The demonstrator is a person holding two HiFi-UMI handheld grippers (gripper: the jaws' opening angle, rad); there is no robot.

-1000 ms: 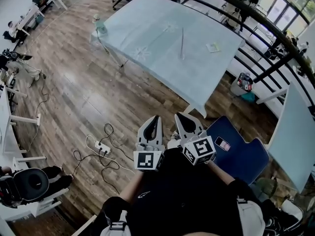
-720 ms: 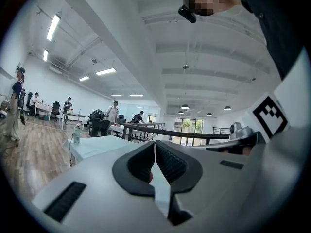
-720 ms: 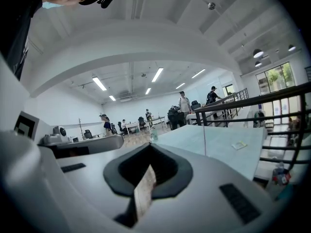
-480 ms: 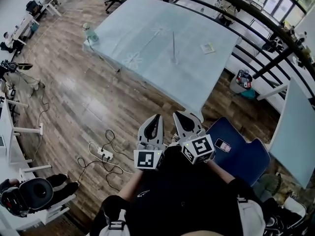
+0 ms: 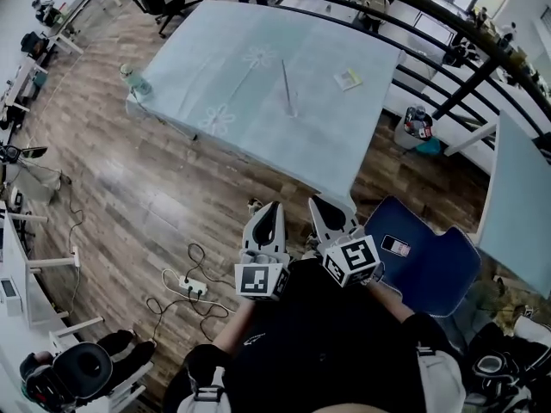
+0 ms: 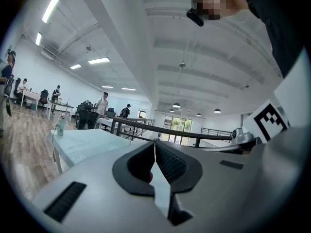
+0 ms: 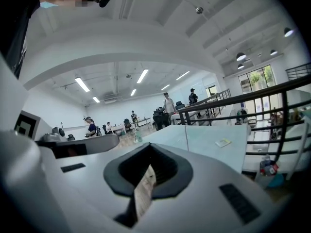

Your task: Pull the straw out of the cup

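Jaws pinched together, empty, on left gripper (image 5: pixel 273 206) and right gripper (image 5: pixel 321 201), well short of the table (image 5: pixel 336 144). Straw (image 5: pixel 287 87), seemingly, shows mid-table dead ahead, long axis pointing away, nearer the right gripper; a cup (image 5: pixel 134 79) stands at the left corner. Left gripper view catches that cup, no straw.

Table under a pale blue cloth

On the table (image 5: pixel 215 76) a straw (image 5: pixel 287 87) lies near the middle, a small paper slip (image 5: pixel 348 78) towards the far edge, and a cup (image 5: pixel 134 79) at the left corner.
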